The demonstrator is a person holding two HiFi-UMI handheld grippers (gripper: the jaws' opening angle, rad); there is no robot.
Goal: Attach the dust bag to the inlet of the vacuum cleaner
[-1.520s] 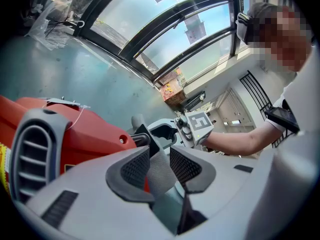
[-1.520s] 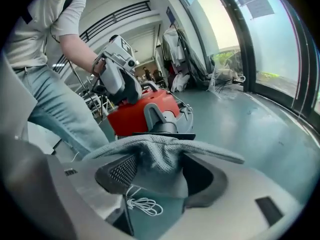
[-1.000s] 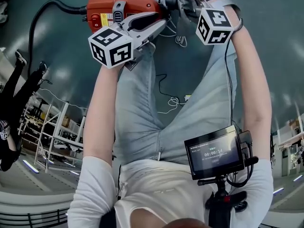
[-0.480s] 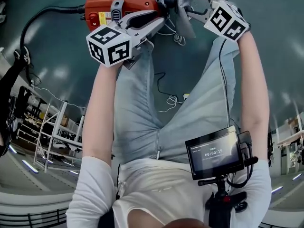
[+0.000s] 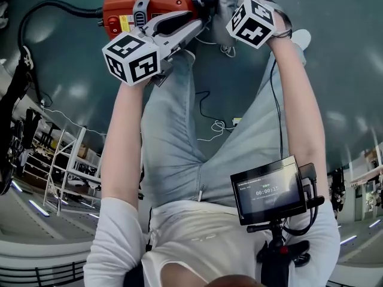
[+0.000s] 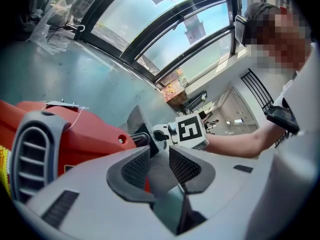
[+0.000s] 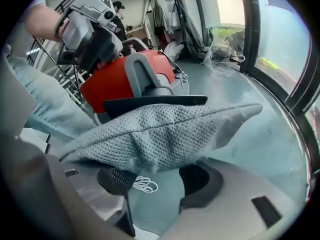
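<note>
The red vacuum cleaner lies on the floor in front of the person's legs. The grey mesh dust bag hangs at its right end, its black collar against the red body. My left gripper reaches over the cleaner. Its jaws have been closing and its pads pinch a fold of the bag. My right gripper sits under the bag. Its jaws have just been closing but stand wide, with the fabric draped over the tips and the right pad free of it.
A black hose curves away from the cleaner's left end. A thin white cable lies on the green floor between the legs. A small screen hangs at the person's chest. Metal shelving stands at the left, and big windows beyond the cleaner.
My right gripper has rolled and shifted left, closer to the bag and the cleaner's end. The left gripper has stayed put. The person at the far left has moved mostly out of view.
</note>
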